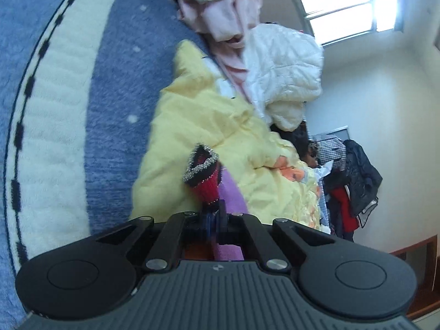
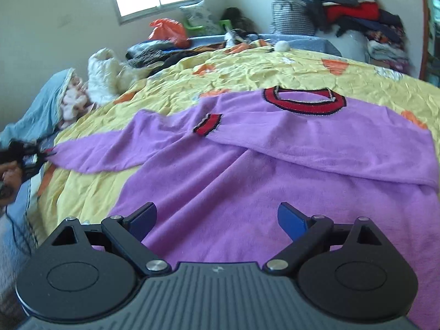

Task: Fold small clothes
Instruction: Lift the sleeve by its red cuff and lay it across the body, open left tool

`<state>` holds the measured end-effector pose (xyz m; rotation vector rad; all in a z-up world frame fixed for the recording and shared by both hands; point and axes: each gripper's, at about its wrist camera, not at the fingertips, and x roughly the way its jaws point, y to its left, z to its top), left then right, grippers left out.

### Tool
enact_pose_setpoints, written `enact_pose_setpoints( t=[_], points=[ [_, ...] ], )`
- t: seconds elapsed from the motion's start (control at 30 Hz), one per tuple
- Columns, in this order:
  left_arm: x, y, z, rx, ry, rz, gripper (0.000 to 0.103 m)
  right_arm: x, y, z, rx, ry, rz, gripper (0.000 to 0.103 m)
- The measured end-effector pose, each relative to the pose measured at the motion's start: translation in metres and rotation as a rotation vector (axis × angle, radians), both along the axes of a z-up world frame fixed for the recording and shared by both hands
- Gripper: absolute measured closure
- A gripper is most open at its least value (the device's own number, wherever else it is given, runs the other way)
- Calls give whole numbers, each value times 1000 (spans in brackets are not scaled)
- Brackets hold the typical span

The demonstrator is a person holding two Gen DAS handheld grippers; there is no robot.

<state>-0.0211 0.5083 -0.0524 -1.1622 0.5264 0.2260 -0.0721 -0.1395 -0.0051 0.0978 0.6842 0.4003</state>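
Purple fabric of the sweater (image 2: 247, 181) is spread on the yellow quilt (image 2: 90, 192) directly under the right gripper (image 2: 217, 221), whose jaws stand wide apart and empty. One red-cuffed sleeve (image 1: 205, 176) is clamped in the closed left gripper (image 1: 217, 221), out at the quilt's edge. That sleeve is best carried flat across the body, kept taut, the cuff laid near the collar (image 2: 304, 101) without bunching

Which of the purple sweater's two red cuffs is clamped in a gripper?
The outstretched sleeve's cuff, pinched in the shut left gripper. The other cuff lies folded across the chest, untouched.
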Motion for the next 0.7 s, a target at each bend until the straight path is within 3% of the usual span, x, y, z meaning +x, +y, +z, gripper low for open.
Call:
enact_pose_setpoints(
  t=[0.13,0.37,0.53,0.7],
  points=[
    [3,-17,41,130,-36,-21,101,15,-8,-10,104,91,6,8],
    [27,-73,116,261,-136,-132,101,15,-16,-18,188,114,-6,8],
    [67,-148,158,314,-216,-284,101,11,-26,-23,230,129,-32,8],
    [126,-255,181,396,-285,-475,101,7,-38,-28,264,140,-55,8]
  ],
)
